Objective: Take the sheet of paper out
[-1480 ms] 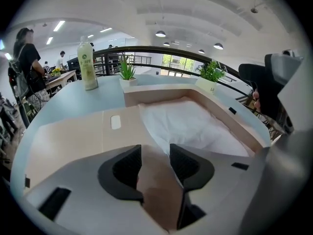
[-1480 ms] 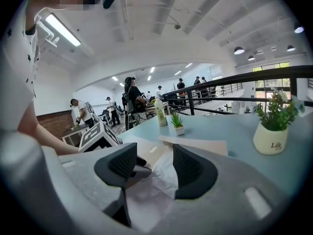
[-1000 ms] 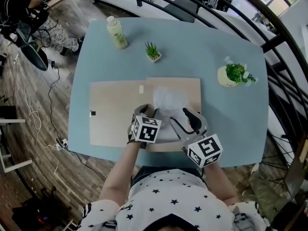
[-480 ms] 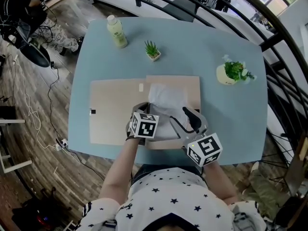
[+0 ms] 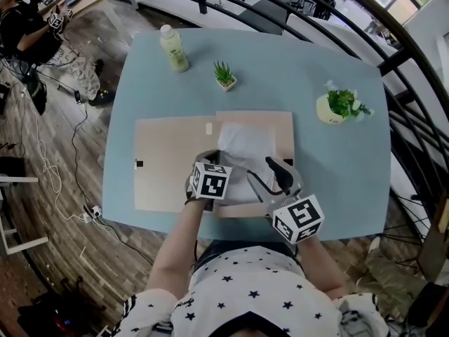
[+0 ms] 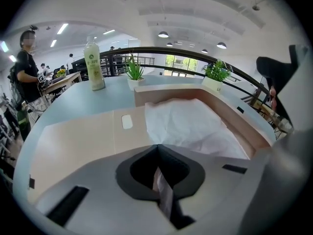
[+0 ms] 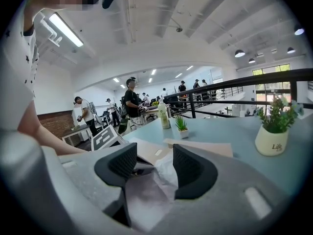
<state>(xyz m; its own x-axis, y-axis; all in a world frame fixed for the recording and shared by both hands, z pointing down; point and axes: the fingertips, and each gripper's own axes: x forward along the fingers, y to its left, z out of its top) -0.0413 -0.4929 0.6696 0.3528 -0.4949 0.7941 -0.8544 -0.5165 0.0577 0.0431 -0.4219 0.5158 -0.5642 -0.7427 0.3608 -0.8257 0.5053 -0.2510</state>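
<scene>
Blue counter [image 5: 344, 181], seen from above. Shallow cardboard box [image 5: 286, 135] lies open near its front edge, lid flap [image 5: 168, 163] folded flat to the left. Sheet of paper [image 5: 245, 144], white and crumpled, lies inside the box tray.

Left tool [image 6: 157, 155]: jaws have just been closing and are now clamped on the near edge of the sheet; a strip of paper shows pinched between them.

Right tool [image 7: 154, 163]: jaws apart, low over the sheet's near right part, pressing on nothing.

Far side of counter: green bottle [image 5: 172, 48], small spiky plant [image 5: 224, 74], leafy plant in a white pot [image 5: 340, 108].
</scene>
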